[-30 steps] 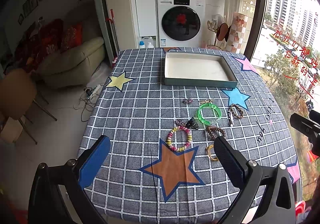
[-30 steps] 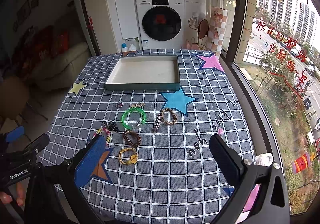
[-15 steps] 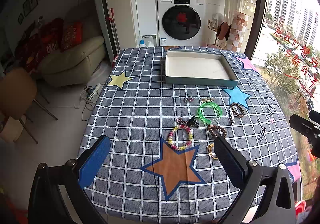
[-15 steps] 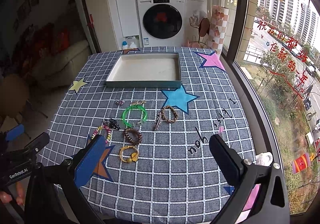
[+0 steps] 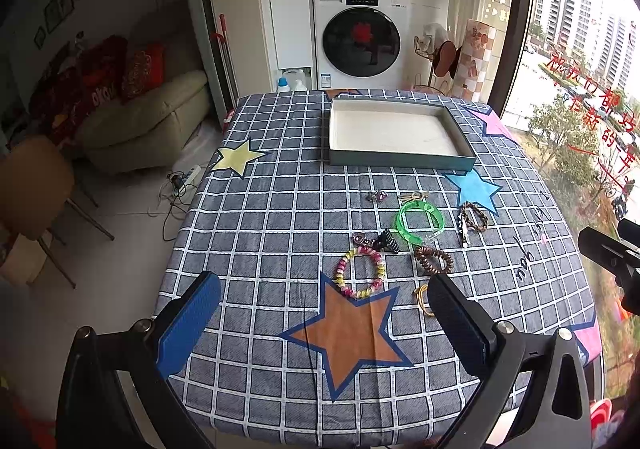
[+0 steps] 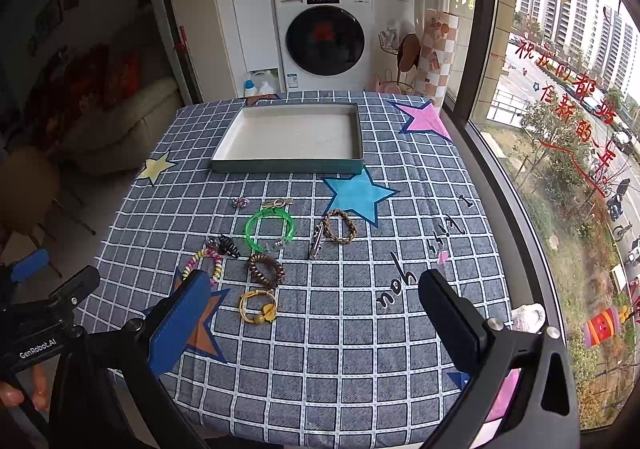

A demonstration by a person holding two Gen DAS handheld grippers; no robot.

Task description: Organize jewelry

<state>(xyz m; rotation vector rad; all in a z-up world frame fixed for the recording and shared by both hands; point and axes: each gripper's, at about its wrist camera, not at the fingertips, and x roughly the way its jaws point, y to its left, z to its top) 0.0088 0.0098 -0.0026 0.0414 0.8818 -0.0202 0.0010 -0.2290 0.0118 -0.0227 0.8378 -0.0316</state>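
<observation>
On the checked surface (image 5: 256,233), I see almost nothing changed over the last second: both views have merely crept nearer. My left tool (image 5: 320,313) and right tool (image 6: 316,313) gape wide, empty. The jewelry, including the green bangle (image 6: 270,229), still lies short of the empty tray (image 6: 288,165), so sorting hasn't begun.

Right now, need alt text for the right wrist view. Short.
The open right gripper hangs empty above a star-patterned checked tablecloth. Loose jewelry lies ahead: green bangle, brown coil bracelet, yellow bracelet, braided bracelet. Beyond it sits an empty shallow tray.
</observation>
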